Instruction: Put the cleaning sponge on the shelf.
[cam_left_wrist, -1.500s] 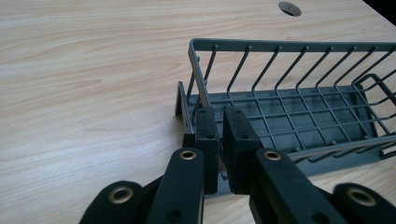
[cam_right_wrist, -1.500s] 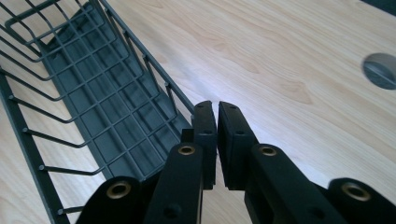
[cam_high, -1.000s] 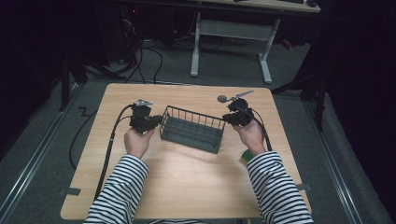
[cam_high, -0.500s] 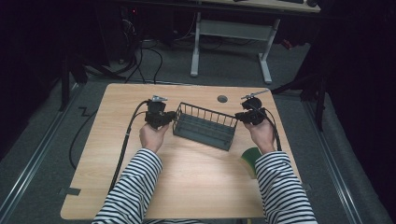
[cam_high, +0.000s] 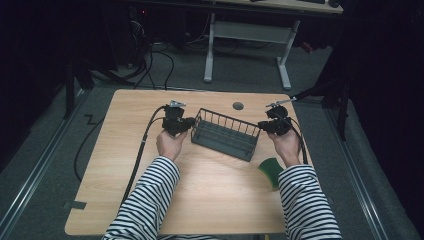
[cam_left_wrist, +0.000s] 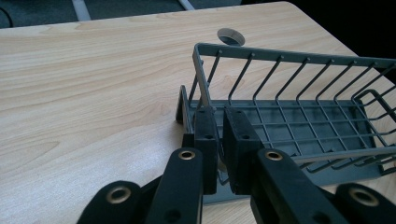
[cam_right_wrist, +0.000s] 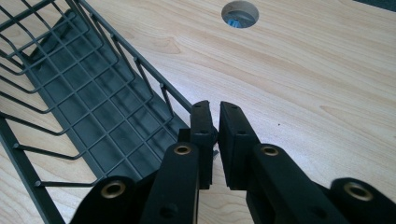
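A dark grey wire basket (cam_high: 225, 135) rests on the wooden table (cam_high: 125, 150), angled across its middle. My left gripper (cam_high: 189, 125) is shut on the upright wire at the basket's left end, seen close in the left gripper view, where the jaws (cam_left_wrist: 218, 116) pinch the end wall of the basket (cam_left_wrist: 299, 121). My right gripper (cam_high: 261, 126) is shut on the rim wire at the basket's right end; in the right gripper view the jaws (cam_right_wrist: 214, 107) close on the corner of the basket (cam_right_wrist: 93, 116). The basket holds nothing.
A green object (cam_high: 271, 171) lies on the table beside the right forearm. A round cable hole (cam_high: 238, 106) sits just beyond the basket. Cables trail off the left table edge. A desk frame stands behind the table.
Both grippers and the basket between them have shifted to the right across the table. The green object by the right forearm has come into view.
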